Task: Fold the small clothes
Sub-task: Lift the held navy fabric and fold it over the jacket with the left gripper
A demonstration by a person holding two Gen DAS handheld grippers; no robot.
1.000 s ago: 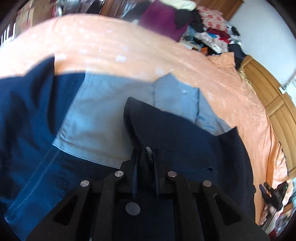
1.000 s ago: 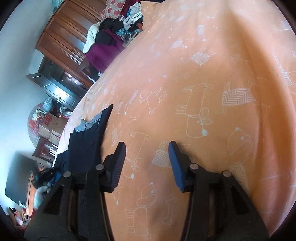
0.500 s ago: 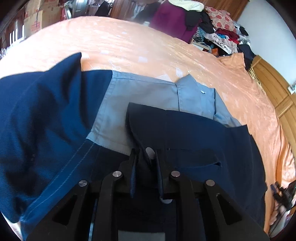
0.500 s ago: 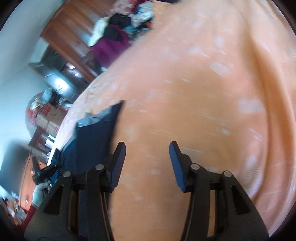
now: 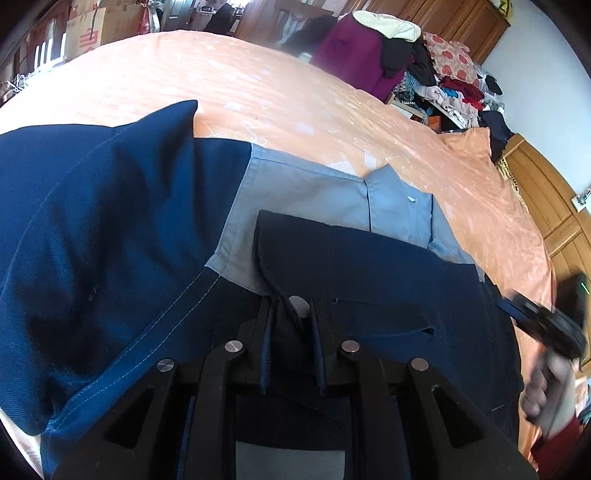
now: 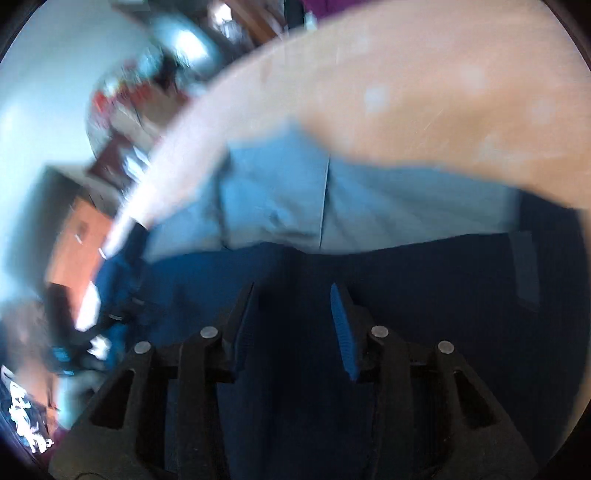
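Note:
A navy garment with a light blue-grey panel [image 5: 306, 199] lies on the orange bedsheet [image 5: 258, 92]. My left gripper [image 5: 291, 321] is shut on a dark navy fold of the garment [image 5: 351, 266], pinched between its fingers. In the left wrist view my right gripper [image 5: 539, 325] shows at the far right edge, held by a hand. In the blurred right wrist view my right gripper [image 6: 291, 325] is open and hovers over the navy cloth [image 6: 424, 280], with nothing between its fingers; the grey panel [image 6: 295, 199] lies just beyond.
A heap of clothes [image 5: 424, 74] sits past the far edge of the bed. Wooden wardrobes [image 5: 461, 22] stand behind it and a wooden headboard [image 5: 546, 199] runs at the right. Cardboard boxes [image 5: 92, 26] are at the back left.
My right gripper swung from over bare orange sheet to above the navy garment, still open. My left gripper kept its hold on the fold while more of the spread garment came into view.

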